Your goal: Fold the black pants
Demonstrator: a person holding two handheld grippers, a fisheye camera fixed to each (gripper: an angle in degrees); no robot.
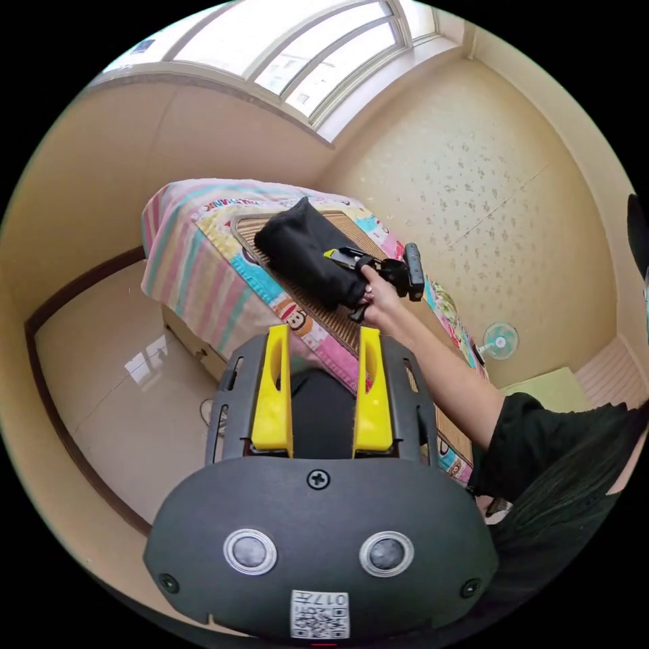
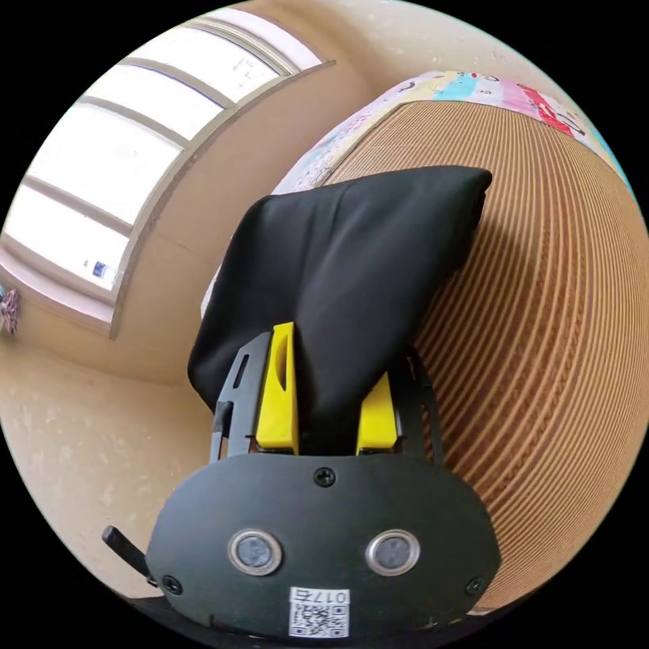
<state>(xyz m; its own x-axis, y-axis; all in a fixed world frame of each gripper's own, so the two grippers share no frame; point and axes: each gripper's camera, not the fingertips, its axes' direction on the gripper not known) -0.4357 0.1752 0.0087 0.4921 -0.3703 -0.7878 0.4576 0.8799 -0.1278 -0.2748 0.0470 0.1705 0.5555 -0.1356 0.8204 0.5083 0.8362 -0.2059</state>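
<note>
Yellow jaws of the right gripper [image 2: 328, 385] are closed on the near edge of the folded black pants [image 2: 351, 270], which are lifted off the woven mat [image 2: 541, 324]. The left gripper [image 1: 322, 392] is held spread and empty, back from the bed [image 1: 203, 270]. Open tiled floor [image 1: 115, 399] is seen left of it.

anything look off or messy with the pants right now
Nothing stands out. The black pants are a compact folded bundle on the woven mat, one end lifted by the right hand-held gripper.
</note>
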